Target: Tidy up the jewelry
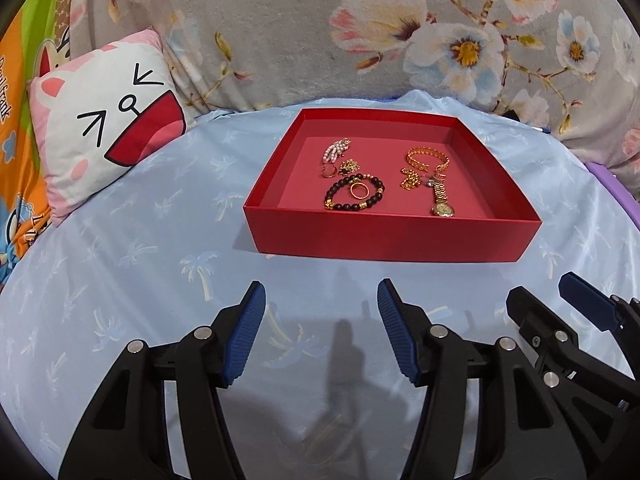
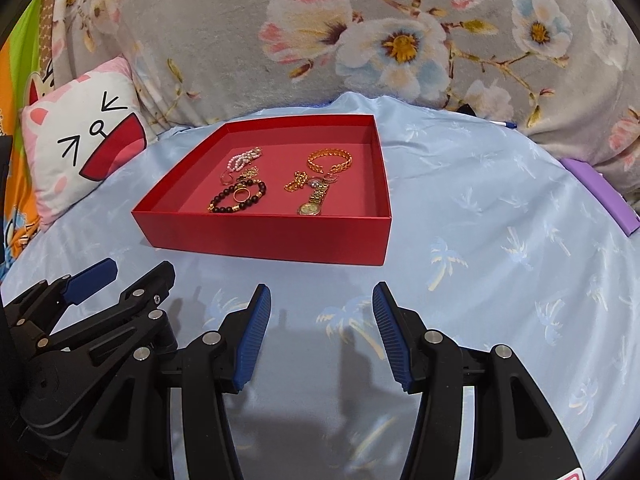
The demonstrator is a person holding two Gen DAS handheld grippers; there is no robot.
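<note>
A red open box (image 1: 384, 240) (image 2: 264, 236) sits on the light blue bedsheet. Inside lie a pink bead bracelet (image 1: 335, 149), a black bead bracelet (image 1: 354, 197) (image 2: 237, 199) with a gold ring (image 1: 359, 189) inside it, a gold chain bracelet (image 1: 427, 158) (image 2: 330, 161), a gold necklace heap (image 1: 411, 179) and a gold watch (image 1: 441, 202) (image 2: 312, 203). My left gripper (image 1: 322, 332) is open and empty, short of the box's near wall. My right gripper (image 2: 322, 332) is open and empty beside it, also short of the box; it shows at the right in the left wrist view (image 1: 560, 300).
A cat-face pillow (image 1: 104, 128) (image 2: 76, 148) lies at the left. A grey floral blanket (image 1: 360, 20) rises behind the box. A purple flat object (image 2: 600, 196) lies at the right edge of the sheet, and a pen (image 2: 505, 124) near the blanket.
</note>
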